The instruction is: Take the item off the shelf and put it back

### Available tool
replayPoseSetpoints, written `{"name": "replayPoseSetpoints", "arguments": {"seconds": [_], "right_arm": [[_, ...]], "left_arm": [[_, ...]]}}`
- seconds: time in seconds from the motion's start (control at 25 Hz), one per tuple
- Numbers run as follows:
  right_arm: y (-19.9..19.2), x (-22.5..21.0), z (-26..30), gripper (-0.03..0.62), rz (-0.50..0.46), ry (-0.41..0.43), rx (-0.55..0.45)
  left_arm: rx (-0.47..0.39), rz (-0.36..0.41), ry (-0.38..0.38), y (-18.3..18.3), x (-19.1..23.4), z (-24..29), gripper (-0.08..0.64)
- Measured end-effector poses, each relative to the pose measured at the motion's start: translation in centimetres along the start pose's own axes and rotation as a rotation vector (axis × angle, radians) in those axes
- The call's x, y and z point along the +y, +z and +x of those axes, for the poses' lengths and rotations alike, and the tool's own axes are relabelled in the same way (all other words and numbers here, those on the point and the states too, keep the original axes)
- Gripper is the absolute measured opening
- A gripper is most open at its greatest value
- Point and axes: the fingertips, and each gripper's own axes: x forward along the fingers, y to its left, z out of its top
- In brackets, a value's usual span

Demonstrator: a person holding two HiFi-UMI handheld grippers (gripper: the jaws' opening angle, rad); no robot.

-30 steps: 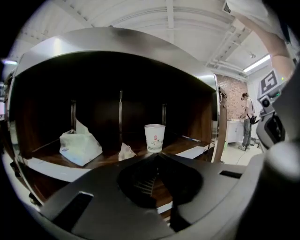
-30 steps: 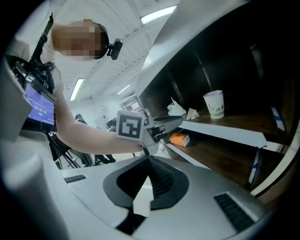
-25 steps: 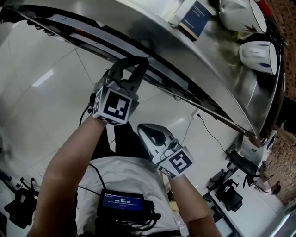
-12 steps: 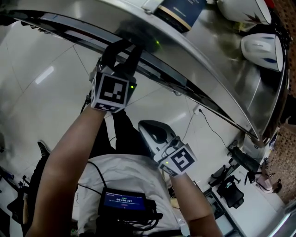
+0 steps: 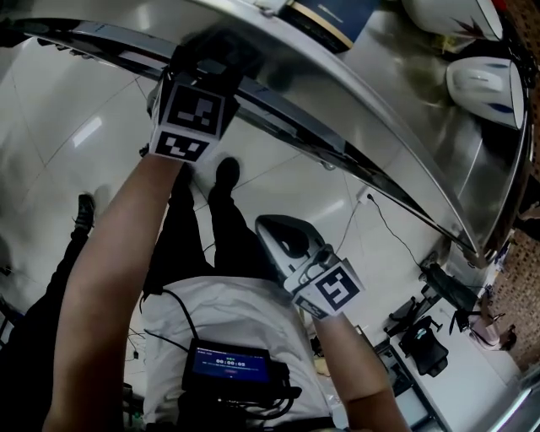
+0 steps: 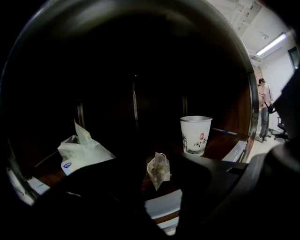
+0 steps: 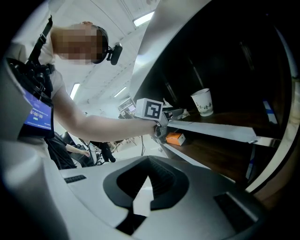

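Note:
A small tea bag [image 6: 158, 171] stands on edge on the dark wooden shelf board [image 6: 220, 145], right between the jaws of my left gripper [image 6: 161, 168]. Those jaws are opening and their dark pads stand apart from the bag on both sides. In the head view the left gripper [image 5: 211, 52] reaches under the curved metal shelf top [image 5: 380, 110], its fingertips blurred there. The right gripper view shows it at the shelf's front edge [image 7: 164, 116]. My right gripper [image 5: 268, 229] hangs low beside my body, shut and empty.
A white paper cup [image 6: 195, 135] stands behind the tea bag to the right, and a crumpled white packet [image 6: 80, 150] lies to the left. An orange box [image 7: 175, 138] sits on the lower shelf. A dark blue book [image 5: 327, 17] and white appliances [image 5: 481, 84] rest on top.
My left gripper has risen and pushed forward under the shelf's metal edge, so its jaws no longer show in the head view. The right gripper has stayed in place.

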Motion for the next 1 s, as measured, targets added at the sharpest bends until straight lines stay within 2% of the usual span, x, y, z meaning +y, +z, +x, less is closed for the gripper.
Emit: {"name": "replayPoseSetpoints", "arguments": {"seconds": [0.12, 0.16, 0.24, 0.28, 0.52, 0.64, 0.8, 1.0], "right_arm": [[-0.1, -0.1, 0.0, 0.005, -0.004, -0.01, -0.01], [-0.1, -0.3, 0.0, 0.005, -0.01, -0.017, -0.021], [-0.2, 0.1, 0.1, 0.005, 0.0, -0.014, -0.012], [-0.3, 0.3, 0.2, 0.005, 0.008, -0.01, -0.004], [0.3, -0.2, 0.4, 0.005, -0.022, -0.037, -0.052], [0.5, 0.4, 0.7, 0.005, -0.027, -0.026, -0.051], [1.9, 1.8, 1.5, 0.005, -0.075, 0.004, -0.092], [3.1, 3.1, 1.9, 0.005, -0.114, 0.014, -0.117]], "left_arm": [[0.09, 0.007, -0.007, -1.2, 0.6, 0.6, 0.164], [0.11, 0.011, -0.002, -1.5, 0.7, 0.6, 0.134], [0.126, 0.018, 0.009, -1.9, 1.0, 0.5, 0.011], [0.129, 0.019, 0.008, -2.1, 1.0, 0.4, 0.005], [0.122, 0.015, -0.013, -1.6, 0.8, -1.0, 0.003], [0.095, 0.021, -0.052, -0.9, -0.1, -2.2, 0.003], [0.08, 0.026, -0.09, -1.0, -0.9, -4.8, 0.003], [0.062, 0.0, -0.088, -0.7, -0.7, -9.2, 0.003]]}}
